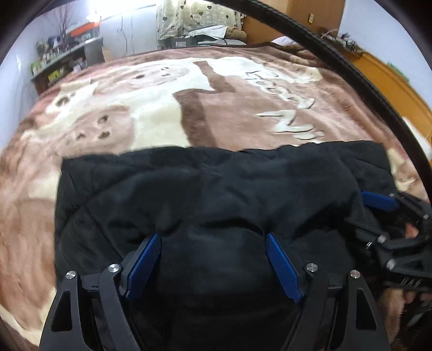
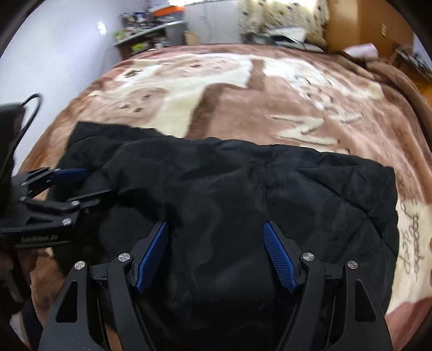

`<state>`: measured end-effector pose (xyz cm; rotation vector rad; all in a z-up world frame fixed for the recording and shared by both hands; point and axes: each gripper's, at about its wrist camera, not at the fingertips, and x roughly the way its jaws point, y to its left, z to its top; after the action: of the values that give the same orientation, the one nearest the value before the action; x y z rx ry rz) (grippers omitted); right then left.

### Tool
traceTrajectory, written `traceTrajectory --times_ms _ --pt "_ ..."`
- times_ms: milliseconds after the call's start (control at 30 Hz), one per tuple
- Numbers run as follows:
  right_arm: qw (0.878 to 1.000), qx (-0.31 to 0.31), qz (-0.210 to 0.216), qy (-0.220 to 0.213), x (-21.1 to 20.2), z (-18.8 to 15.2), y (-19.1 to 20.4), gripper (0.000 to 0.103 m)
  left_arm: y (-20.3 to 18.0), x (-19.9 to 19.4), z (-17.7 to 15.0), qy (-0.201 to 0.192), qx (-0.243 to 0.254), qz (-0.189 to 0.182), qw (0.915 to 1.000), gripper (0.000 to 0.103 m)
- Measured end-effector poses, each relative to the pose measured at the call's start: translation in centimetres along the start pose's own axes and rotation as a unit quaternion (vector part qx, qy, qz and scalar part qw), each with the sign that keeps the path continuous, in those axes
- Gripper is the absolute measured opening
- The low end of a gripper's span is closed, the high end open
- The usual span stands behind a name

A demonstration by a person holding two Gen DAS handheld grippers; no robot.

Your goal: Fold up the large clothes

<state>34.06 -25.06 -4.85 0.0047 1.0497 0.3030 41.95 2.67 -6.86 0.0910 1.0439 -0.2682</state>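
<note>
A large black padded jacket (image 1: 205,189) lies folded across the near part of a bed; it also shows in the right wrist view (image 2: 243,189). My left gripper (image 1: 213,237) is open, its blue pads (image 1: 143,264) spread wide just above the near fold of the jacket. My right gripper (image 2: 216,229) is open too, blue pads (image 2: 278,256) apart over the jacket's near side. The right gripper also shows at the right edge of the left wrist view (image 1: 383,208), and the left gripper at the left edge of the right wrist view (image 2: 78,183). Neither holds cloth.
A brown and cream plush blanket (image 1: 167,108) with a bear pattern covers the bed. A cluttered shelf (image 1: 62,59) stands at the far left wall. Pillows and bedding (image 1: 202,24) pile at the far end. A wooden wardrobe (image 1: 310,19) stands far right.
</note>
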Motion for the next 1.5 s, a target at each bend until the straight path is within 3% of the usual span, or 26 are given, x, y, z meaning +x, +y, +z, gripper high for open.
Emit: traceTrajectory --times_ms 400,533,633,767,867,967,1067,1233,1500 --pt "0.996 0.028 -0.054 0.069 5.5 1.5 0.1 0.074 2.0 6.0 1.6 0.044 -0.042 0.028 0.9977 0.083" --pt "0.995 0.034 -0.046 0.084 5.5 1.9 -0.3 0.074 2.2 6.5 1.8 0.049 -0.051 0.024 0.9972 0.084" --pt "0.996 0.044 -0.017 0.070 3.2 2.2 -0.9 0.074 2.8 5.2 2.4 0.053 -0.050 0.007 0.9973 0.084" --pt "0.998 0.037 -0.044 0.014 -1.2 1.8 -2.5 0.074 4.9 1.9 2.2 0.014 -0.037 0.064 0.9972 0.083" --pt "0.997 0.039 -0.065 0.009 -2.9 0.4 -4.6 0.074 7.5 0.8 1.3 0.012 -0.061 0.084 0.9945 0.083" --pt "0.991 0.016 -0.128 0.029 -1.9 -1.3 -6.0 0.074 9.5 1.7 0.2 0.025 -0.072 0.109 0.9911 0.084" --pt "0.993 0.032 -0.105 0.037 -0.3 -2.3 -6.9 0.074 10.7 3.3 -0.6 0.039 -0.100 0.079 0.9911 0.092" --pt "0.993 0.071 -0.082 0.044 1.7 -2.4 -8.5 0.077 10.7 4.8 -0.5 0.041 -0.104 0.082 0.9904 0.095" --pt "0.993 0.067 -0.077 0.059 2.2 -2.4 -8.6 0.078 11.0 6.1 -0.8 0.055 -0.107 0.084 0.9893 0.099"
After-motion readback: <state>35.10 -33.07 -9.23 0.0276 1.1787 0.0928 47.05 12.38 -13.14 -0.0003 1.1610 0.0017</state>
